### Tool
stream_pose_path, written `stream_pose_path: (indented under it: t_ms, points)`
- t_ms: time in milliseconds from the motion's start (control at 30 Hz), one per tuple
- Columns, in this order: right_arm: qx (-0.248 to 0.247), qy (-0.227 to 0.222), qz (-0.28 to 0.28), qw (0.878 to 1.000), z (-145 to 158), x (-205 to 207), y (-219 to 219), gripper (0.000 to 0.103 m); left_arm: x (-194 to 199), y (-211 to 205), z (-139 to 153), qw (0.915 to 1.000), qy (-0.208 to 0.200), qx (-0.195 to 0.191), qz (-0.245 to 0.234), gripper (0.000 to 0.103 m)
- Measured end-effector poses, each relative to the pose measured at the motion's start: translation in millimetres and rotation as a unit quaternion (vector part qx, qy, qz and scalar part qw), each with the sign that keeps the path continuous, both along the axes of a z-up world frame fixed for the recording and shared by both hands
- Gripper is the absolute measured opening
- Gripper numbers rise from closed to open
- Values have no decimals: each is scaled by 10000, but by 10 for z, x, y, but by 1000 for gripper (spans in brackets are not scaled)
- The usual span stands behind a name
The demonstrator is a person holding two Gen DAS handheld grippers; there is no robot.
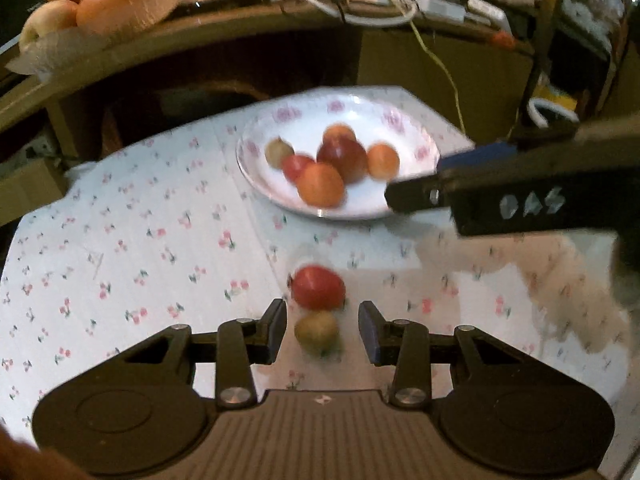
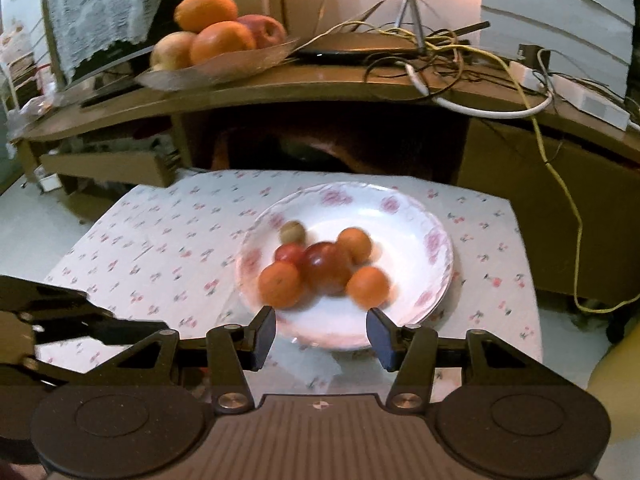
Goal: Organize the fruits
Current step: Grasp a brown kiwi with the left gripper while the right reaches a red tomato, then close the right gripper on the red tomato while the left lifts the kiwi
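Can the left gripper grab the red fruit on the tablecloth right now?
Probably yes. The left gripper is open, and the red fruit lies just ahead, though the greenish fruit sits between its fingers first.

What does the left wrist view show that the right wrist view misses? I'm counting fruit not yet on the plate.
Only the left wrist view shows two loose fruits on the tablecloth: a red fruit and a greenish fruit, at the open left gripper. Only the right wrist view shows the open right gripper head-on. Both show the plate holding six fruits.
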State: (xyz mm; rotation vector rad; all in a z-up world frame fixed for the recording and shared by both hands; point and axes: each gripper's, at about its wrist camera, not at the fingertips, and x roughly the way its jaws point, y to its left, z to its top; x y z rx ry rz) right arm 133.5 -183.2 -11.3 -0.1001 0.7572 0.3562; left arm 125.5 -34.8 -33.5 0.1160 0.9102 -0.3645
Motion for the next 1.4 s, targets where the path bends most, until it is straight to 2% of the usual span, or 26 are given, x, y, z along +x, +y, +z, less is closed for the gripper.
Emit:
stream_pose_path:
  t_ms: [167,333,367,733,967,1067,1200,1400]
  points:
    - [91,86,216,9997,1,-77,76,53,22,-35,-127,10000,45,31,-27,44]
    - [72,211,509,9985,-62,-56,175,54,5,-35,-144,9998,45,35,-166,36]
    - [58,257,565,9981,-85,-42,191,54,1,-21,-139,9998,58,53,-177,31]
    - [84,559,998,9934,-225,4,366,54,-142,187,-2,9994,-12,155,-293,31]
    - [-45,707,1229,9899,-377,86,588,53,-110,323,-86,9997,120,155,-145,31]
    - [-103,869,1128,9898,-461,148,603,48,-94,326,-109,9997,139,126,-141,31]
    - [-88,902,1095,9898,-457,149,576,30,-94,301,-141,9996,136,155,-185,31]
    - [-191,980,965,9903,-423,35,496,29,-137,317,-126,9996,160,55,-214,31]
